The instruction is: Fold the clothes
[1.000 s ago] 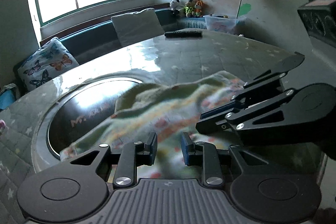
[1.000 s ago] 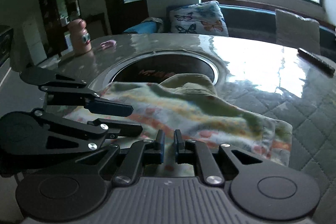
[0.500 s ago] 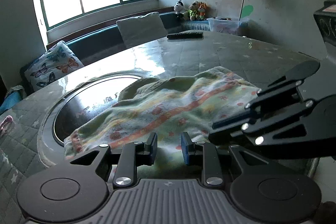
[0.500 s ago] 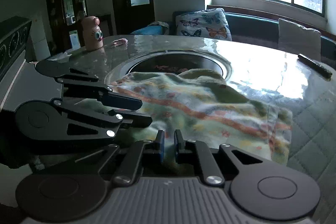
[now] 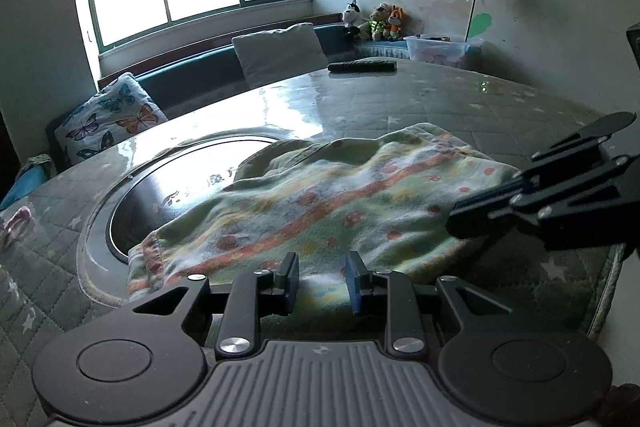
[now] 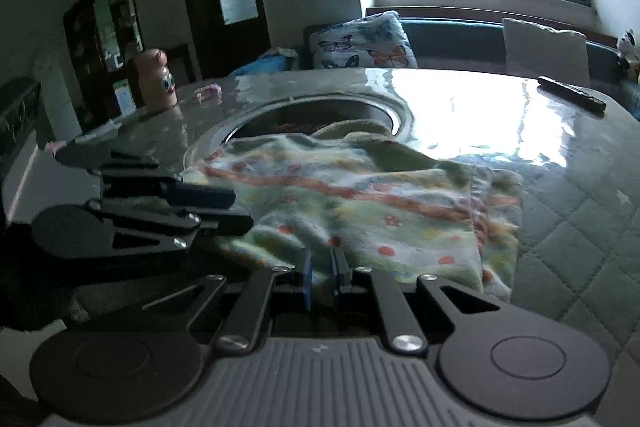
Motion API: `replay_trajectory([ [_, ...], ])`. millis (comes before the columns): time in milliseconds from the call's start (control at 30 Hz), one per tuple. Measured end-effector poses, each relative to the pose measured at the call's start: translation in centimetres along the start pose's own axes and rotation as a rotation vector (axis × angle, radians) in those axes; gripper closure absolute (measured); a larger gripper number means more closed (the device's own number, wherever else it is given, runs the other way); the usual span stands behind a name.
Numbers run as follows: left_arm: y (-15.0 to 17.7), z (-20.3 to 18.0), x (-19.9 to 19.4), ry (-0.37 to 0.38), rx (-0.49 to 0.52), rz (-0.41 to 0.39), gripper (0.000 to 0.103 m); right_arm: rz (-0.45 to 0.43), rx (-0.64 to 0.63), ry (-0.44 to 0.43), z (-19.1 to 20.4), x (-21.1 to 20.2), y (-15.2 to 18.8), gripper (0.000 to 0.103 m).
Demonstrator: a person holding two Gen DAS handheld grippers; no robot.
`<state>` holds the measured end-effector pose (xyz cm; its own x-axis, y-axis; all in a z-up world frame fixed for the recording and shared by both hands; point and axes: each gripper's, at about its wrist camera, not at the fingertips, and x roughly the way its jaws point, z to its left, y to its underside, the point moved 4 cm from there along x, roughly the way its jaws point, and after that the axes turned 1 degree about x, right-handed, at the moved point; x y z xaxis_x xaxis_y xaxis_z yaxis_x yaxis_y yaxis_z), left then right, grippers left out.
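Observation:
A patterned green and orange fleece garment [image 5: 320, 211] lies folded on the round table, partly over the dark round inset; it also shows in the right wrist view [image 6: 360, 211]. My left gripper [image 5: 322, 281] is open with its jaws a little apart, empty, just short of the garment's near edge. My right gripper [image 6: 320, 277] has its jaws nearly together at the garment's near edge; nothing shows between them. Each gripper appears in the other's view, the right one [image 5: 560, 203] beside the cloth's right side, the left one [image 6: 160, 211] at its left.
A dark round inset [image 5: 168, 195] is set in the quilted table top [image 5: 460, 107]. A black remote [image 5: 362, 66] lies at the far side. A pink bottle [image 6: 157, 83] stands at the table's left edge. A bench with cushions [image 5: 108, 115] runs under the window.
Both grippers have drawn back toward the table's near edge and risen slightly. The garment stays on the table. The jaw gaps look unchanged.

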<state>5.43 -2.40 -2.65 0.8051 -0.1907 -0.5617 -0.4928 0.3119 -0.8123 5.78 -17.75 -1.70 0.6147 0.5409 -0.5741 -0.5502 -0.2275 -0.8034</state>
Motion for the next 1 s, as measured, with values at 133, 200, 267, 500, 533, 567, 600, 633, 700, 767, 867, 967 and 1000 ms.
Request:
replay_trajectory([
  [133, 0.0, 0.1, -0.1, -0.003, -0.007, 0.002, 0.073, -0.004, 0.028, 0.02, -0.7, 0.1, 0.1, 0.094],
  [200, 0.1, 0.3, -0.2, -0.01, -0.008, 0.003, 0.068, -0.002, 0.06, 0.008, -1.3, -0.1, 0.2, 0.095],
  [267, 0.2, 0.5, -0.4, -0.015, -0.012, 0.004, 0.067, -0.002, 0.065, 0.017, -1.6, -0.4, 0.2, 0.095],
  [500, 0.5, 1.5, -0.9, -0.028, -0.059, 0.009, 0.061, -0.008, 0.136, 0.057, -3.4, -0.9, 0.7, 0.084],
  [533, 0.6, 1.6, -0.9, -0.031, -0.066, 0.011, 0.06, -0.011, 0.151, 0.053, -3.7, -1.0, 0.8, 0.084],
  [567, 0.6, 1.8, -1.1, -0.033, -0.073, 0.011, 0.059, -0.015, 0.161, 0.051, -3.9, -1.1, 0.9, 0.084],
  [600, 0.7, 2.0, -1.2, -0.034, -0.081, 0.011, 0.057, -0.018, 0.164, 0.055, -4.0, -1.2, 0.8, 0.084],
  [633, 0.7, 2.1, -1.3, -0.036, -0.088, 0.011, 0.057, -0.023, 0.165, 0.061, -4.1, -1.3, 0.8, 0.083],
  [700, 0.7, 2.4, -1.6, -0.038, -0.103, 0.011, 0.056, -0.036, 0.18, 0.063, -4.5, -1.5, 0.7, 0.075],
  [767, 0.8, 2.8, -1.8, -0.042, -0.116, 0.011, 0.056, -0.042, 0.2, 0.059, -4.8, -1.6, 0.7, 0.074],
  [867, 1.1, 3.4, -2.1, -0.058, -0.137, 0.014, 0.056, -0.03, 0.204, 0.064, -5.0, -1.4, 0.9, 0.074],
  [967, 1.5, 4.1, -2.5, -0.07, -0.164, 0.018, 0.054, -0.03, 0.214, 0.065, -5.0, -1.5, 0.9, 0.074],
  [1000, 1.6, 4.3, -2.5, -0.07, -0.171, 0.019, 0.054, -0.028, 0.219, 0.066, -4.9, -1.5, 0.8, 0.074],
])
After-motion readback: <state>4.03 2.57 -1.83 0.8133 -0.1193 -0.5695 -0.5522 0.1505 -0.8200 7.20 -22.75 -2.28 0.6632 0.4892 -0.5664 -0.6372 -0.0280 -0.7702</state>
